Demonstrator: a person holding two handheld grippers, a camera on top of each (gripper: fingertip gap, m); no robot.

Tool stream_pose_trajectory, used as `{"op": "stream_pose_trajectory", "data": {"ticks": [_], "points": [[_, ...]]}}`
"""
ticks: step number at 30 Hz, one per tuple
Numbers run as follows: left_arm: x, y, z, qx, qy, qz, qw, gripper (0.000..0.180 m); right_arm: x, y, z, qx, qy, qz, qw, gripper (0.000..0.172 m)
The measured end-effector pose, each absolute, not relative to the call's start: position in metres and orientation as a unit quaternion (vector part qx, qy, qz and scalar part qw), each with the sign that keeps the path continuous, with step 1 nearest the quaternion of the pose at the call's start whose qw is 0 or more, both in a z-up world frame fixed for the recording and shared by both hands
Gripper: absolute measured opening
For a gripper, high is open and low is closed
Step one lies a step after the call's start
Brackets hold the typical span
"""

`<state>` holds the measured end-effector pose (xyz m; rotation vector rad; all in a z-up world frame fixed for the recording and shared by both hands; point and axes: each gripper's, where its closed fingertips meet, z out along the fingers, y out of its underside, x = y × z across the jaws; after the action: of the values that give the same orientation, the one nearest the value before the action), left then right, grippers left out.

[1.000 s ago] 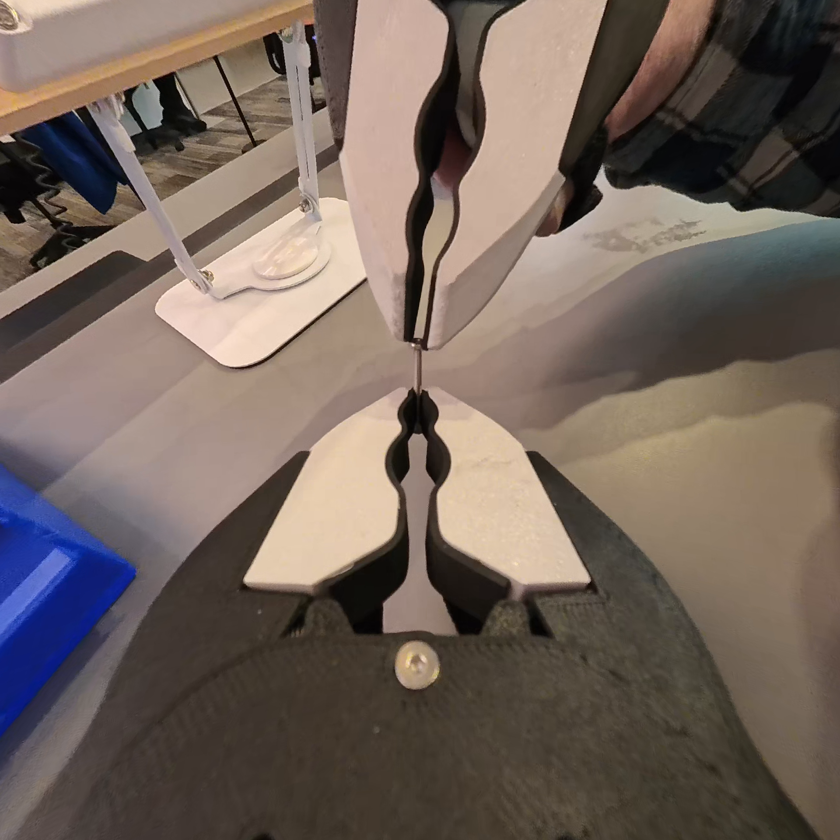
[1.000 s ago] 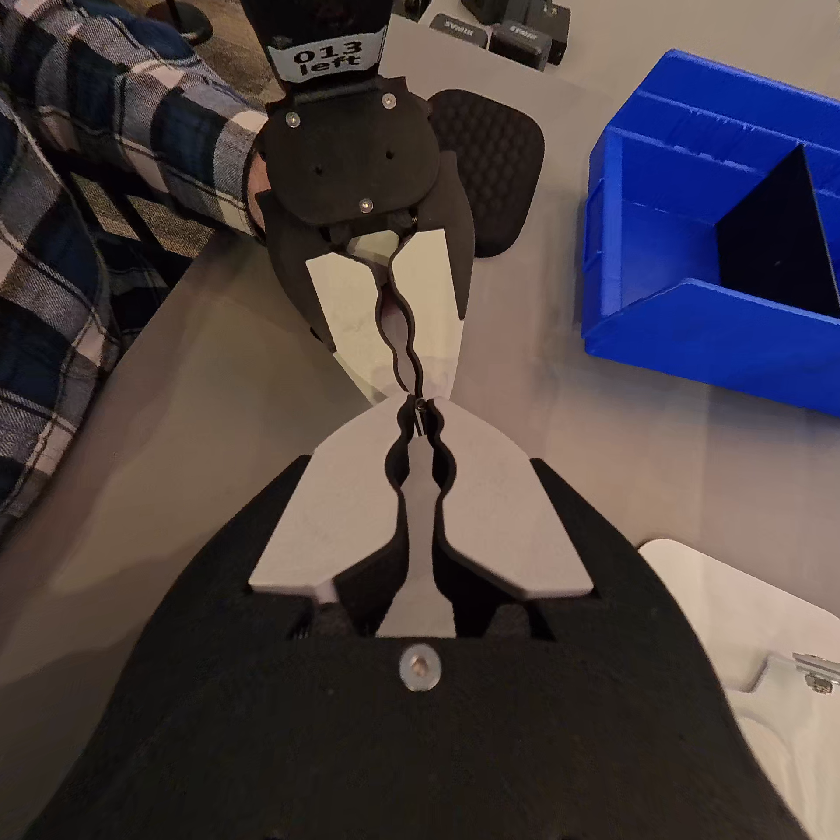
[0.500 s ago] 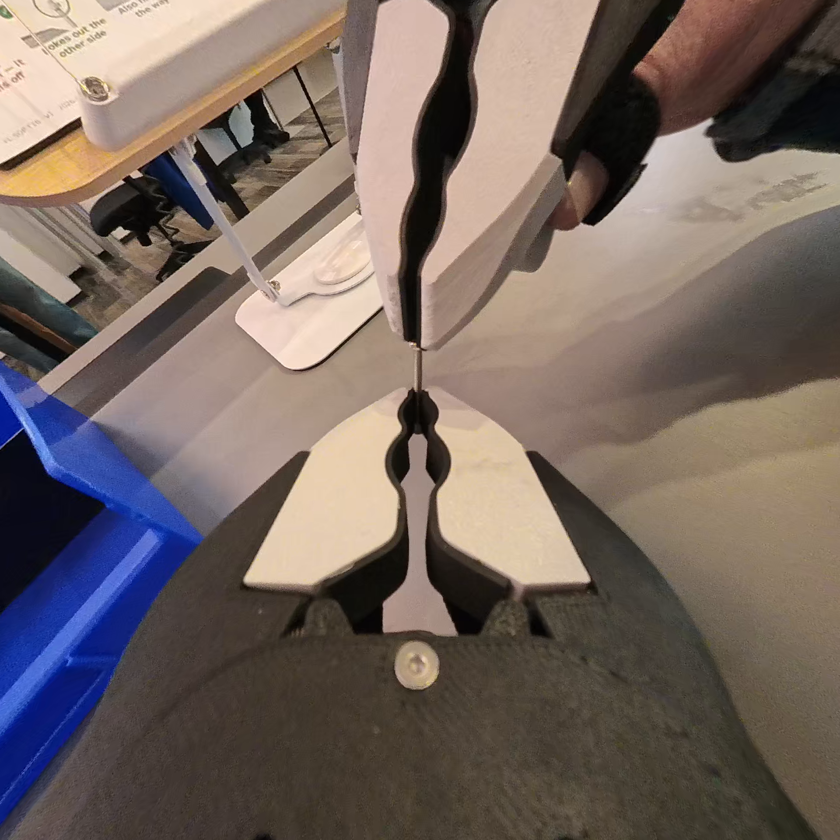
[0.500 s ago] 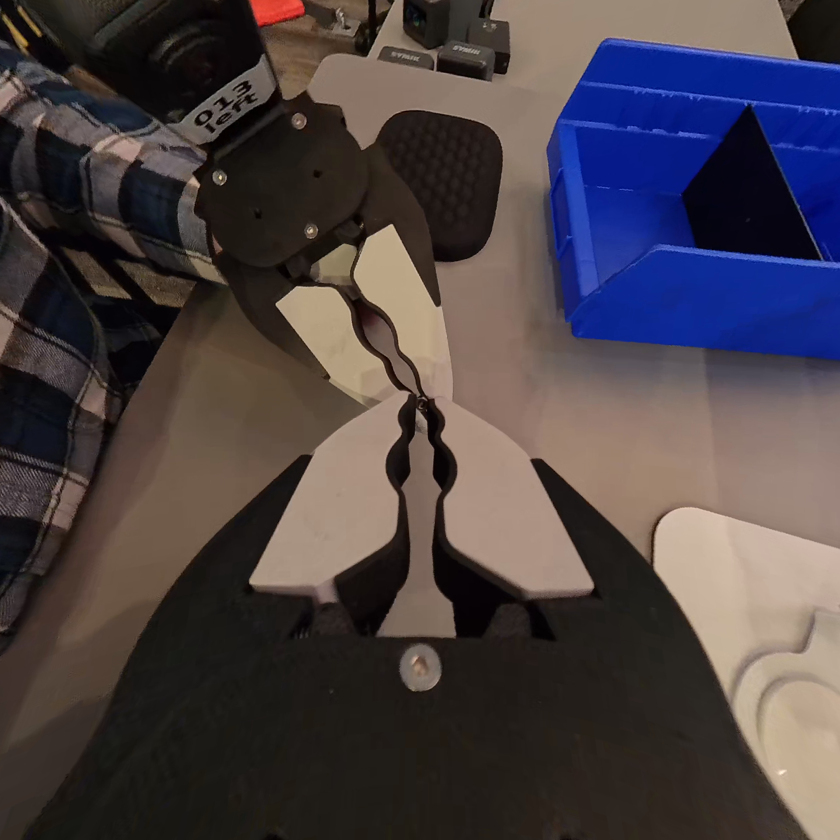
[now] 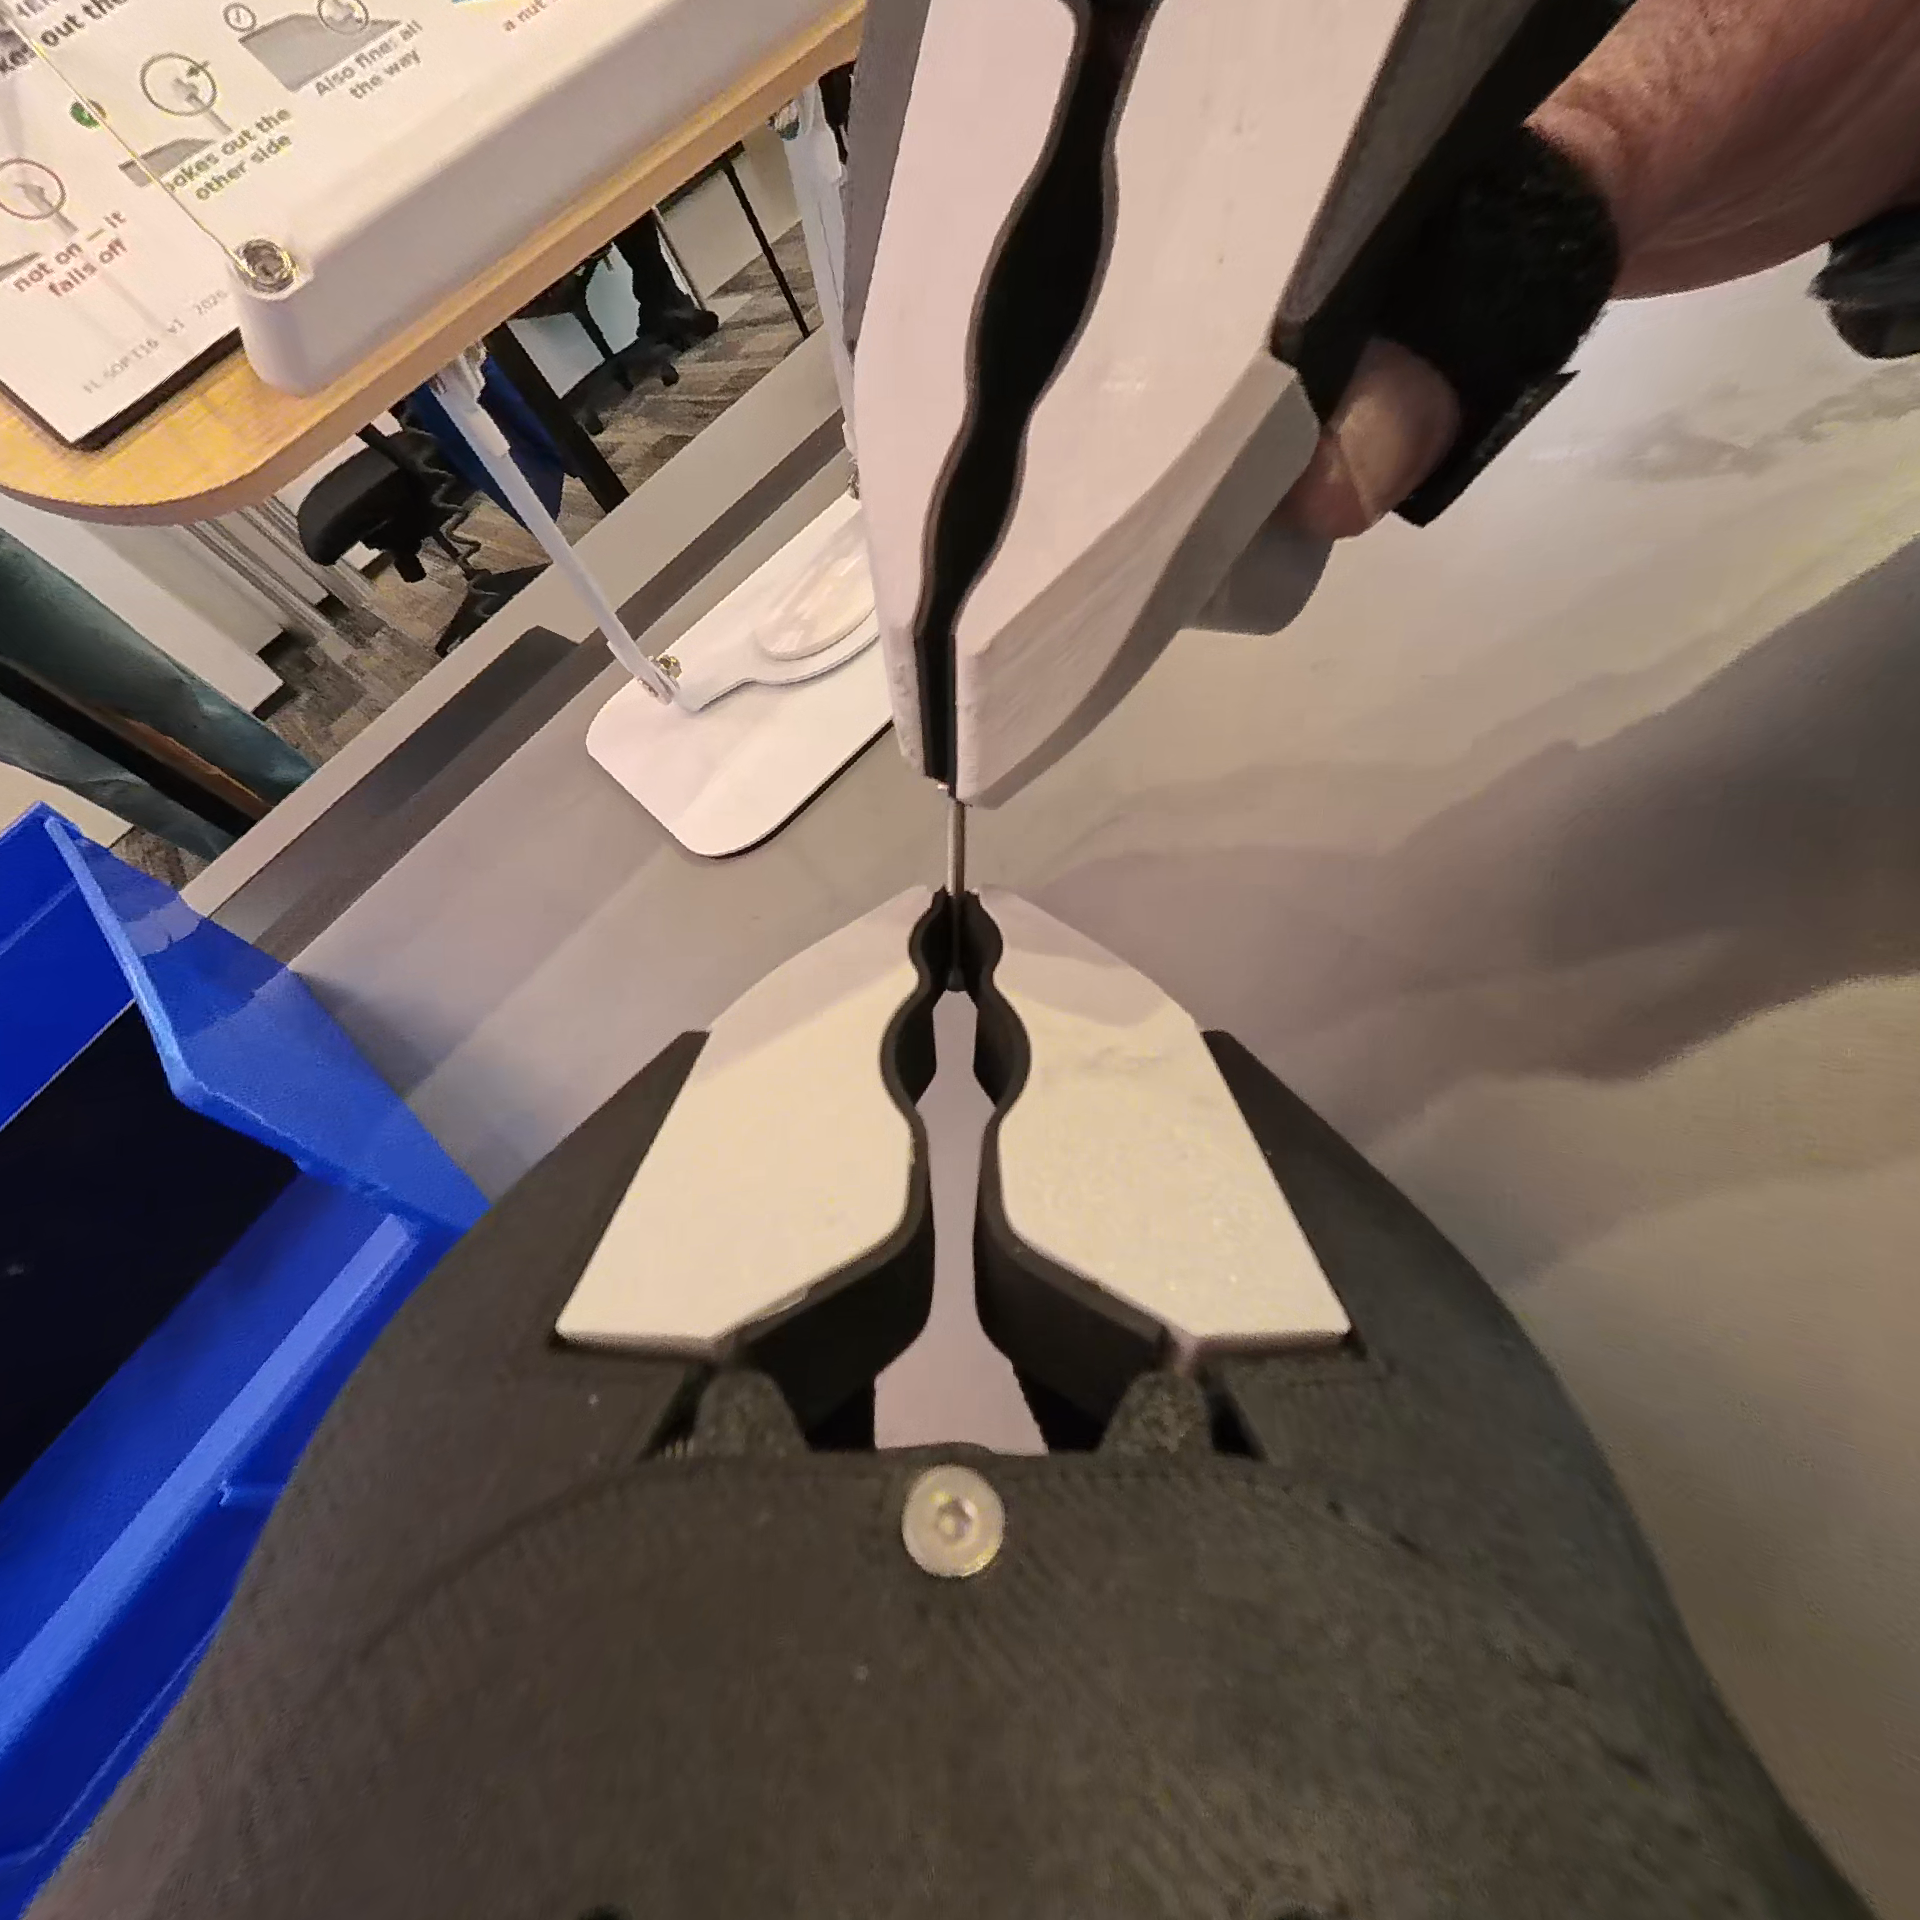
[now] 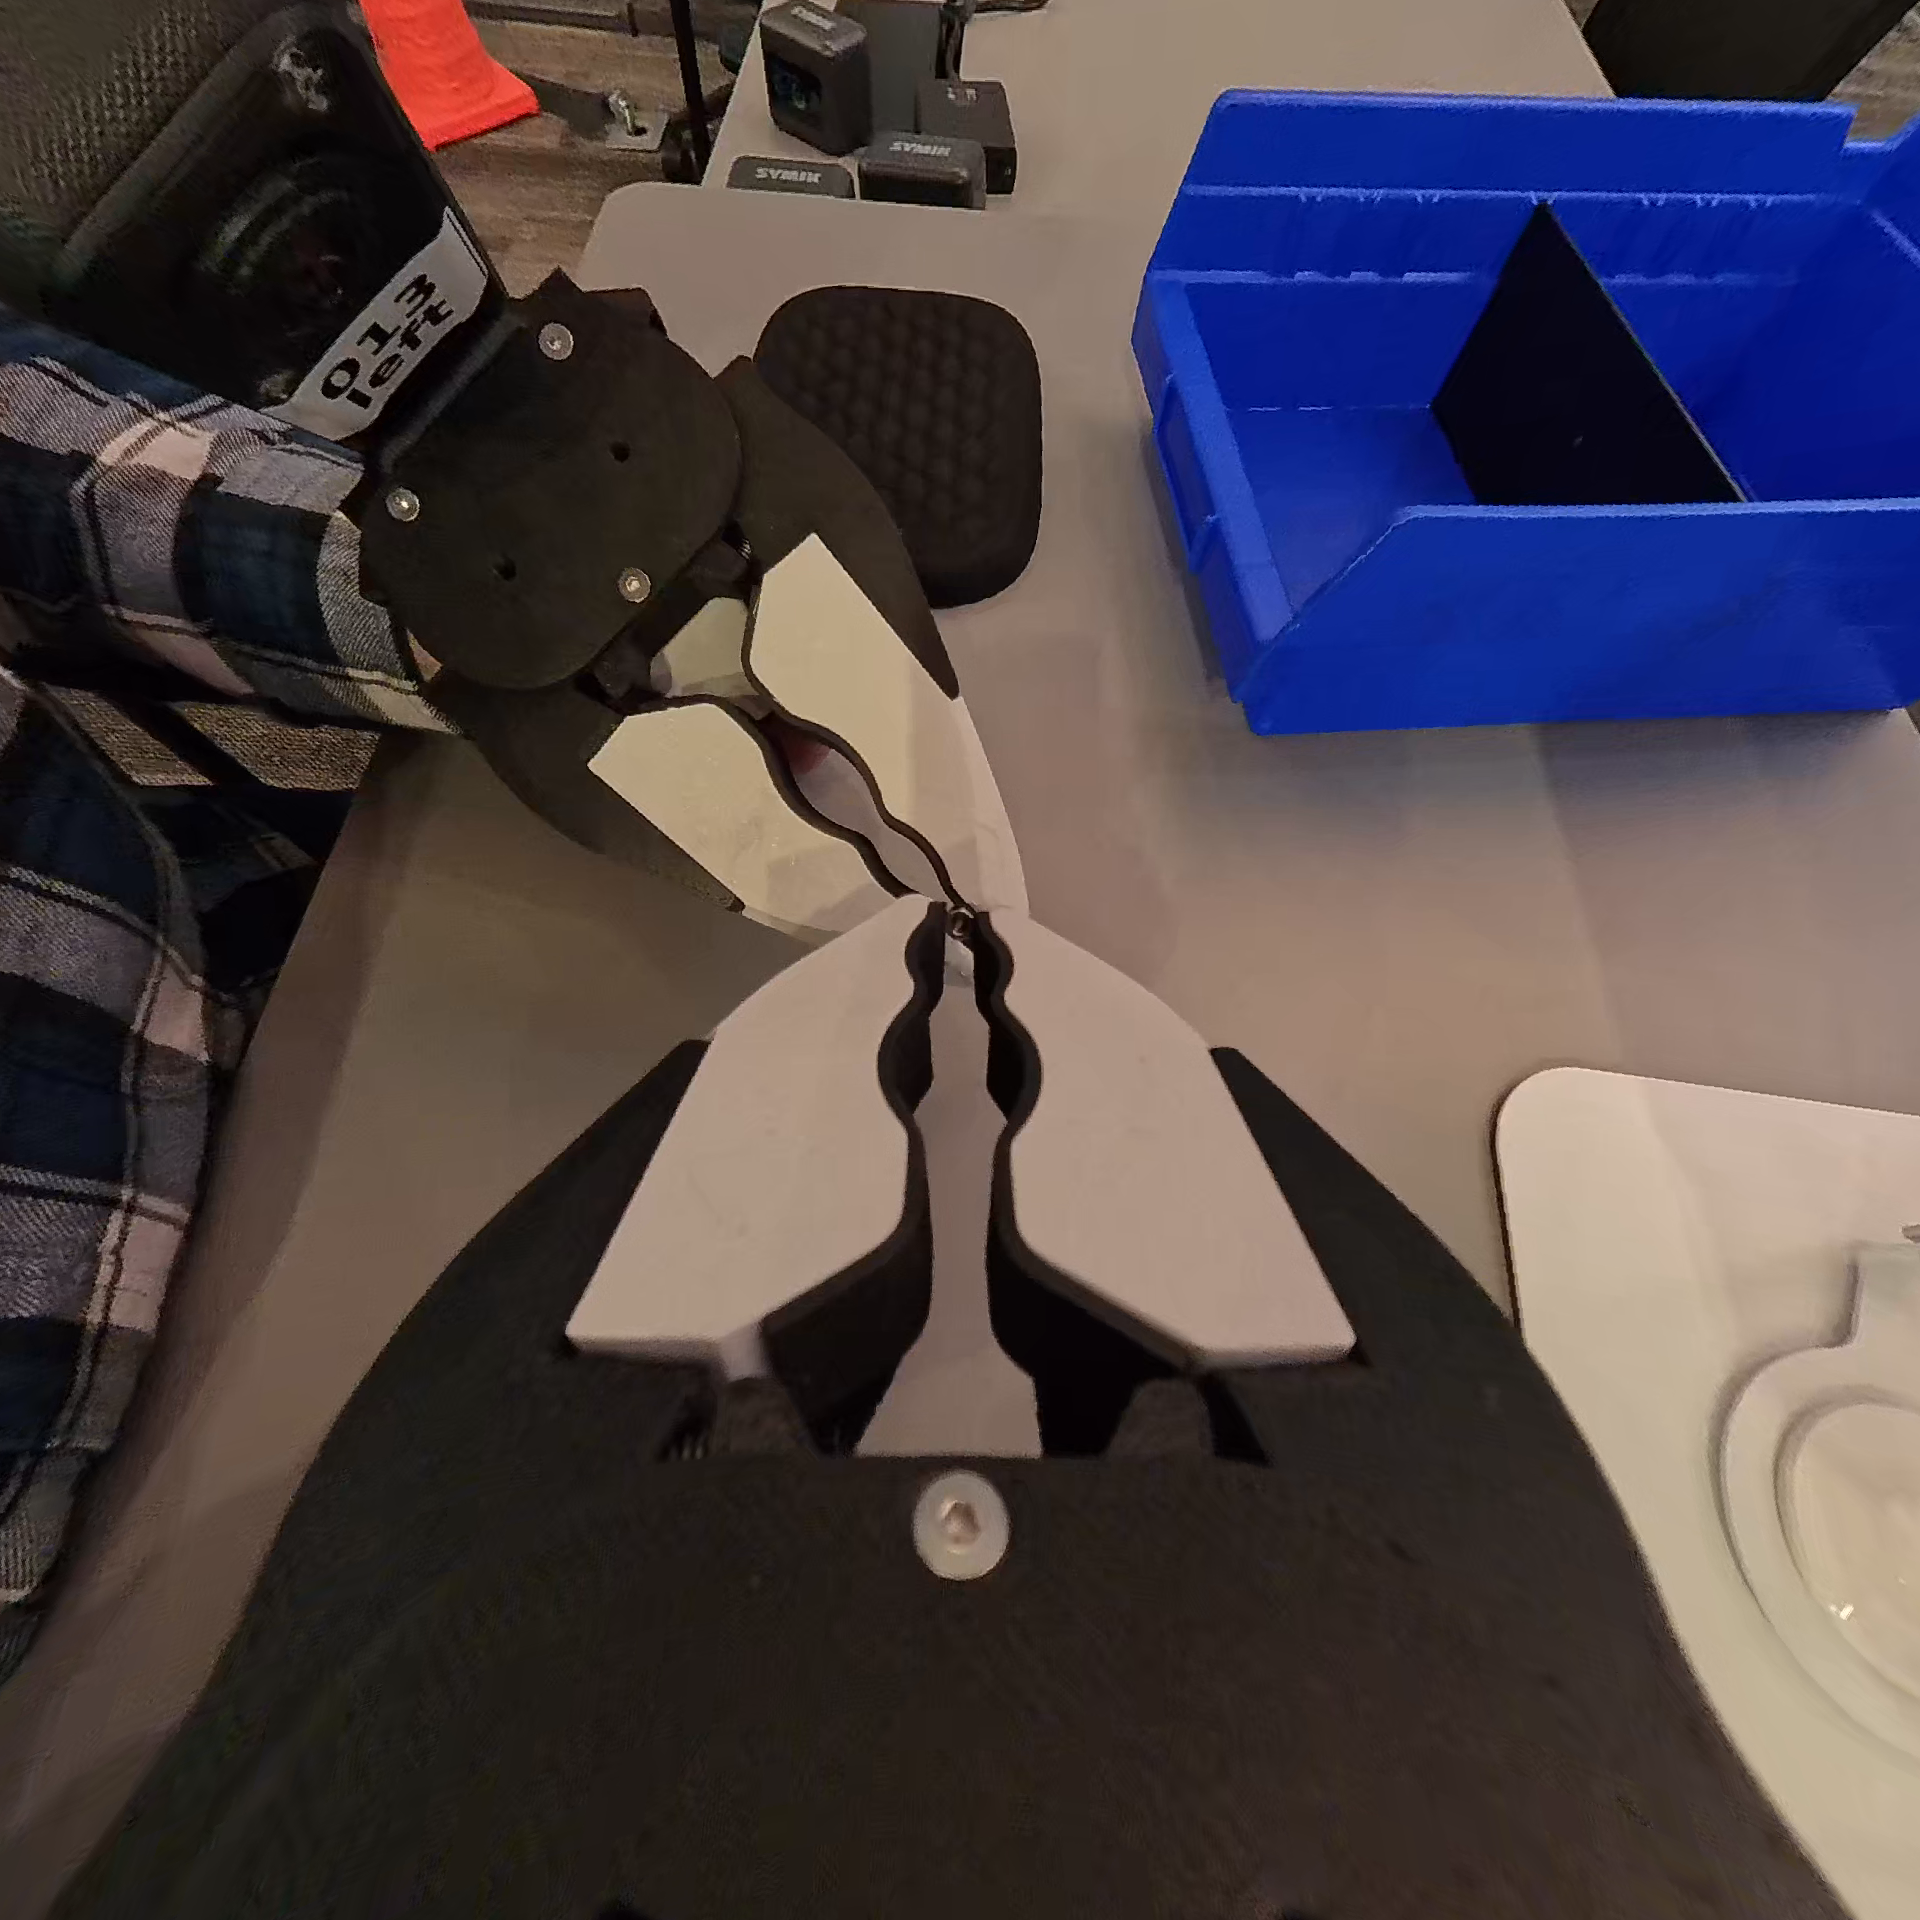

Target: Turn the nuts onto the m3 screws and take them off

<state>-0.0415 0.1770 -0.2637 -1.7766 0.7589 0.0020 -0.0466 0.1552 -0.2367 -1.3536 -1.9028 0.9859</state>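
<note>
Left gripper (image 5: 954, 906): fingers pressed together on the near end of a thin metal pin (image 5: 954, 847), pads tight on it. The pin runs straight toward 12 o'clock into the tips of the right gripper (image 5: 940, 781), which comes down from above and pinches the far end. The pin is in the air above the grey table (image 5: 1507, 1195), bridging the two tips and touching nothing else.

Right wrist view: the right gripper (image 6: 958, 923) is nearly closed. A small round metal bit sits between its pads, most likely the pin seen end-on. The left gripper (image 6: 935, 891) comes in from 10 o'clock, tip to tip with it.

Left view only:
- the pin's bare length between the two grippers
- the hand (image 5: 1714, 177) on the right gripper, at 2 o'clock
- a white box (image 5: 468, 208) on a wooden desk at 11 o'clock, with office chairs under it
- the blue bin (image 5: 208, 1091), just one corner at 9 o'clock

Right view only:
- the whole bin (image 6: 1558, 623) at 2 o'clock, with its black divider (image 6: 1558, 416) and nothing visible inside
- a black textured pad (image 6: 914, 457) at 12 o'clock
- small black devices (image 6: 894, 145) at the far table edge
- a plaid sleeve (image 6: 156, 623) at 9 o'clock

White base plate (image 5: 727, 769): at 11 o'clock in the left view, at 4 o'clock (image 6: 1662, 1195) in the right view. It is well apart from the pin.
</note>
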Motion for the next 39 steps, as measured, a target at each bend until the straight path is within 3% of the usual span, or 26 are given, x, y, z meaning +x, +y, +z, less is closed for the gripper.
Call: {"op": "stream_pose_trajectory", "data": {"ticks": [39], "points": [[-0.004,0.186,-0.263,-0.736,0.356,0.04,0.574,0.001,-0.006,0.164,-0.233,-0.588,-0.652,0.361,0.315,0.005]]}}
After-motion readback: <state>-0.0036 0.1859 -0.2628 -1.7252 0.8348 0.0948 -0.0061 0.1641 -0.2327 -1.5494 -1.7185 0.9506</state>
